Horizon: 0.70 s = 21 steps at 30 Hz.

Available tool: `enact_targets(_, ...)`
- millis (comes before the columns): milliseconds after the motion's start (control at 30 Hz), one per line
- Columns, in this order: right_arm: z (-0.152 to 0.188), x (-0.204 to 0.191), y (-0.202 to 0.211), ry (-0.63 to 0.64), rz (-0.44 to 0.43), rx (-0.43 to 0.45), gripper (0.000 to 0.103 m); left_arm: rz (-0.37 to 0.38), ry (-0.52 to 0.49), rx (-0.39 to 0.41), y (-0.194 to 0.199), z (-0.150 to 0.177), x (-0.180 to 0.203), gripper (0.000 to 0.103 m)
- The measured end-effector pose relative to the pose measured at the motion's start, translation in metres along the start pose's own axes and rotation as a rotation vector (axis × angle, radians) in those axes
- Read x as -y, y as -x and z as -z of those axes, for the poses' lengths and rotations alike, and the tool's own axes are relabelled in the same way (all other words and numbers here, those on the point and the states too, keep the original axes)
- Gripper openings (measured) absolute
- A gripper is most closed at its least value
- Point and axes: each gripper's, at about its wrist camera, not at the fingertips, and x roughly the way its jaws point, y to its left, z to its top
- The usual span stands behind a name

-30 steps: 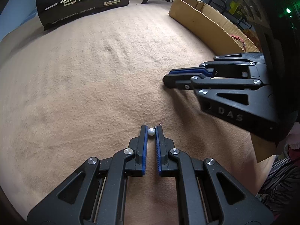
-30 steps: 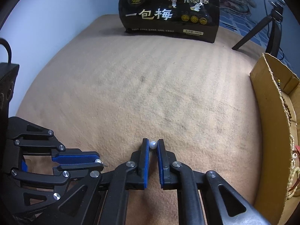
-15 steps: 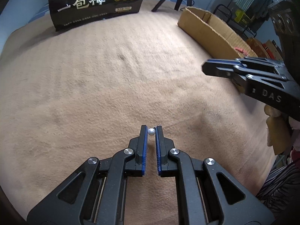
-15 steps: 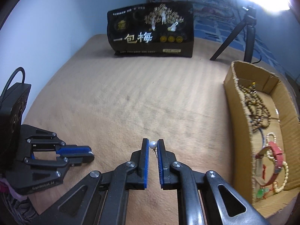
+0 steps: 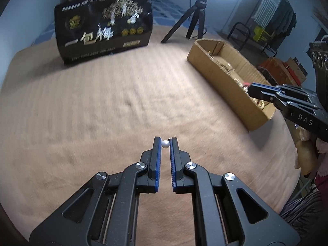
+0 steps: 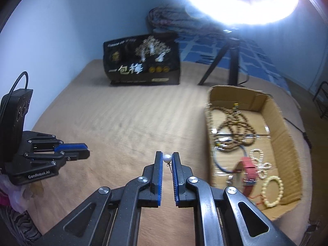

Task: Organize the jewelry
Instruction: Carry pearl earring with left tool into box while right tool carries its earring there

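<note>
Left gripper (image 5: pixel 165 141): fingers closed on one small white pearl earring (image 5: pixel 165 144), pinched at the tips, with a thin wire showing beside the right finger.
Right gripper (image 6: pixel 167 156): fingers closed on a second pearl earring (image 6: pixel 167 158), also at the tips; its thin metal post (image 6: pixel 170 165) hangs down in the gap.
Count, pearls: two, one per gripper, both held above the blanket.
Count, grippers: two; each appears from the side in the other's view, tips close together.
Count, boxes: one cardboard box (image 6: pixel 284 123), open at the top, on the right side of the blanket.
Count, other: one black printed bag (image 5: pixel 102 34) standing at the far edge; one tripod (image 5: pixel 192 20) behind it.
Right wrist view only: the box's inside, holding brown bead strands (image 6: pixel 233 123), a red strap (image 6: pixel 249 167), a cream bead bracelet (image 6: pixel 273 191) and a small white bead loop (image 6: pixel 257 155).
Left wrist view only: the box from outside, contents mostly hidden; racks and clutter at the far right.
Surface: tan, faintly ribbed blanket (image 5: pixel 102 106).
Room: blue walls, bright ring light (image 6: pixel 235 0) overhead, both views blurred.
</note>
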Motion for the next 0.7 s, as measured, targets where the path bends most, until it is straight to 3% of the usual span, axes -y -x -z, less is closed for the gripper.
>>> enact_targets(700,0.012,0.108,0.055,-0.188,0.137,0.066,0.006,0.062,-0.105,0.091,-0.022,-0.075,0.089,0.007)
